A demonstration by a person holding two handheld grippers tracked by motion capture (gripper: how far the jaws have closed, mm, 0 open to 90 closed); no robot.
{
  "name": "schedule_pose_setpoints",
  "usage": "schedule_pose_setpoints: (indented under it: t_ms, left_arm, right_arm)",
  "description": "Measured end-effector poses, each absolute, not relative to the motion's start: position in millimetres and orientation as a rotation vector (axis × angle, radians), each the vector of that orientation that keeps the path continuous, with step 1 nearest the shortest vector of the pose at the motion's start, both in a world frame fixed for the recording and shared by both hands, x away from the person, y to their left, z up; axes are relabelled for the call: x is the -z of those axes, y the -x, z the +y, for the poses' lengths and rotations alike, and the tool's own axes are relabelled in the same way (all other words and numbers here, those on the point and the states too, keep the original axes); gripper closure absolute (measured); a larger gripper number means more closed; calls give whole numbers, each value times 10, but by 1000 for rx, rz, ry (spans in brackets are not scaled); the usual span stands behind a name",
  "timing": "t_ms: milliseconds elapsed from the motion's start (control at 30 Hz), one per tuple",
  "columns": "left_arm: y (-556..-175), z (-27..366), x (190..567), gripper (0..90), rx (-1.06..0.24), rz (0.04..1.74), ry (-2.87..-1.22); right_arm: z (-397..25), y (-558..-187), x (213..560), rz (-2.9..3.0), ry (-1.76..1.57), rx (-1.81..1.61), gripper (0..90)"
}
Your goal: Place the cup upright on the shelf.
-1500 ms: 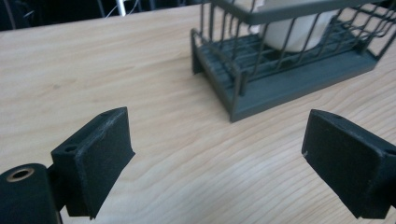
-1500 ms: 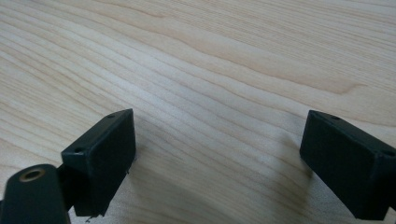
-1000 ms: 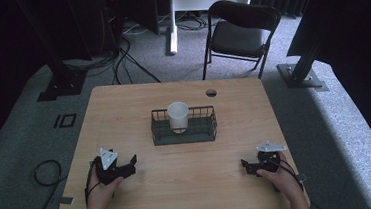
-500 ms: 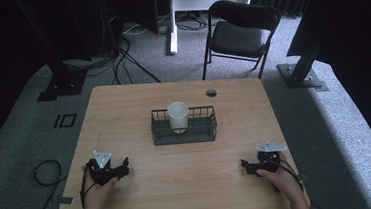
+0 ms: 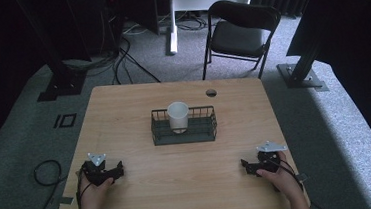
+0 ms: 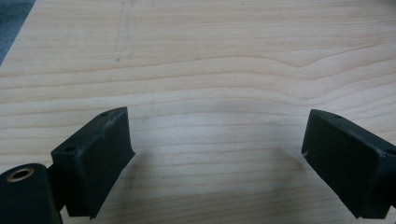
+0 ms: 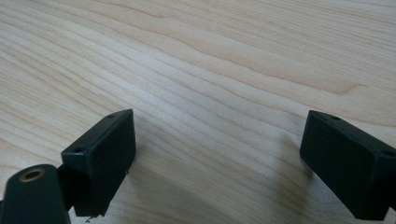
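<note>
A white cup (image 5: 178, 116) stands upright in the left part of a dark wire basket (image 5: 200, 132) at the middle of the wooden table (image 5: 138, 103). My left gripper (image 5: 120, 168) rests low on the table near its front left corner, held by a hand. My right gripper (image 5: 244, 166) rests near the front right corner in the other hand. In the left gripper view the left gripper (image 6: 217, 154) has its jaws wide apart over bare wood. The right gripper view shows the right gripper (image 7: 217, 158) just as wide, with nothing between the jaws.
A round cable hole (image 5: 211, 92) is in the table's far edge. A black folding chair (image 5: 238, 30) stands behind the table. Dark stands (image 5: 58, 79) and cables (image 5: 43, 171) lie on the carpet around it.
My left gripper has come back and down toward the front left of the table and settled there. The right gripper has stayed put.
</note>
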State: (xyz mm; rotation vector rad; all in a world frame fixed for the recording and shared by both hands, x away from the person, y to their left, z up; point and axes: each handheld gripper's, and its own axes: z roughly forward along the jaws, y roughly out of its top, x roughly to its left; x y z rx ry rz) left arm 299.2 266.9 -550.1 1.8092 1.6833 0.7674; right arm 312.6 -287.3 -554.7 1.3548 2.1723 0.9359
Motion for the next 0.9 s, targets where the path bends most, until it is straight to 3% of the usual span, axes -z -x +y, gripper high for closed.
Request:
schedule_pose_setpoints:
  t_ms: [300, 900]
  left_arm:
    - [-3015, 2721, 5518, 41, -714, 1754, -1786]
    - [-3031, 2721, 5521, 28, -743, 1837, -1723]
  right_arm:
    - [-2873, -3125, 5547, 2173, -1356, -935, 101]
    - [-2873, -3126, 5547, 2173, -1356, -935, 101]
